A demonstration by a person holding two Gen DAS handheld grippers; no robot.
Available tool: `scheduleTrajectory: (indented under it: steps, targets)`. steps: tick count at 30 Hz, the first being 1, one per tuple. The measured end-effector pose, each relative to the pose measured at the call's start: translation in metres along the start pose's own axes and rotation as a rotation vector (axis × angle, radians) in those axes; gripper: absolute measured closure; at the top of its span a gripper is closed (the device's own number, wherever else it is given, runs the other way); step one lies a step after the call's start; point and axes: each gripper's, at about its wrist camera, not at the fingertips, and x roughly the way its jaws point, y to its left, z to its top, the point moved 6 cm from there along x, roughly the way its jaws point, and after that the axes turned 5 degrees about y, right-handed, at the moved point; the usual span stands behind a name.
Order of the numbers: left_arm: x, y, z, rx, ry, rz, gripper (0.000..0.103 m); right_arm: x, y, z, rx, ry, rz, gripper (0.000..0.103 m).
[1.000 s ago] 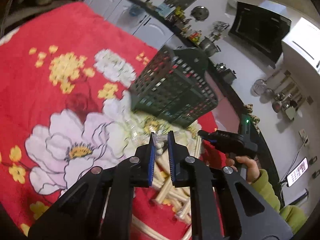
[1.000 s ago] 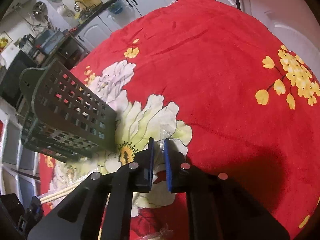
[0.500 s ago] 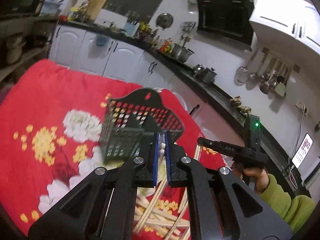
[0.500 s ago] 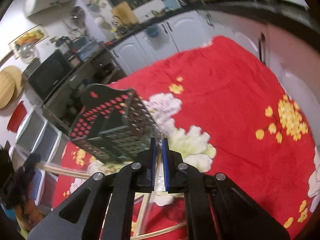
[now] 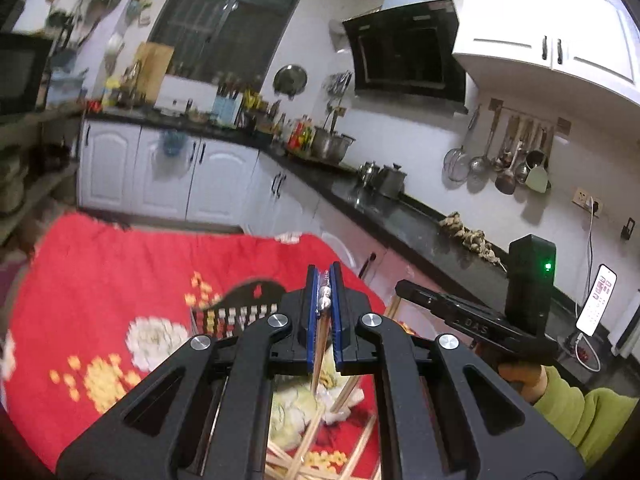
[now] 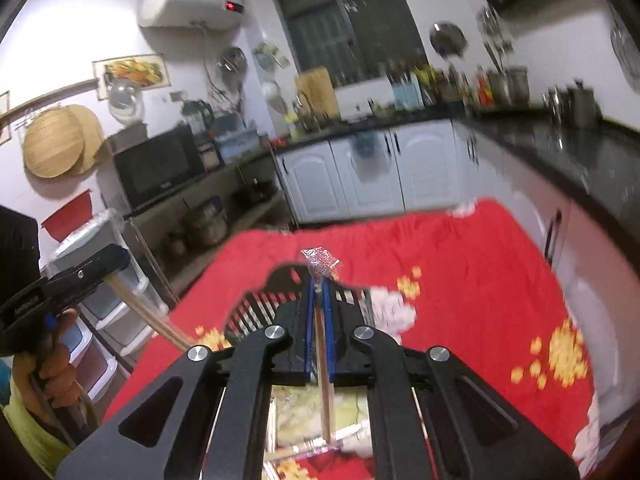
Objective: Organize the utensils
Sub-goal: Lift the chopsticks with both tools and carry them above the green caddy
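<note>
You have lifted both hands up off the red flowered surface (image 5: pixel 100 280). A moment ago each hand-held gripper was low, right over the pile of chopsticks (image 5: pixel 316 452). Now they are high, and you can see the kitchen behind.

Your left hand-held gripper (image 5: pixel 323 312) is closed tight on chopsticks in a clear wrapper (image 5: pixel 320 344); they hang down from it. Your right hand-held gripper (image 6: pixel 319 320) is closed tight on one wrapped chopstick (image 6: pixel 325 392), and the crinkly end of its wrapper (image 6: pixel 320 265) sticks up past the tips. In the right view, the other gripper is at the far left with its sticks poking out.

The dark basket (image 5: pixel 240 308) with holes stands on the surface just past the tips, a little to the left. More chopsticks lie loose near you.

So the pick-up looks done. I think the next job is to drop these into the basket, and then come back for the rest.
</note>
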Motion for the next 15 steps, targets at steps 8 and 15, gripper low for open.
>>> scheduleTrajectory:
  steps: [8, 15]
  targets:
    - [-0.013, 0.002, 0.054, 0.070, -0.048, 0.085, 0.100, -0.006, 0.013, 0.055, -0.079, -0.129, -0.013, 0.098]
    - [-0.001, 0.028, 0.081, 0.057, -0.065, 0.148, 0.100, 0.018, 0.009, 0.074, -0.110, -0.160, -0.060, 0.098]
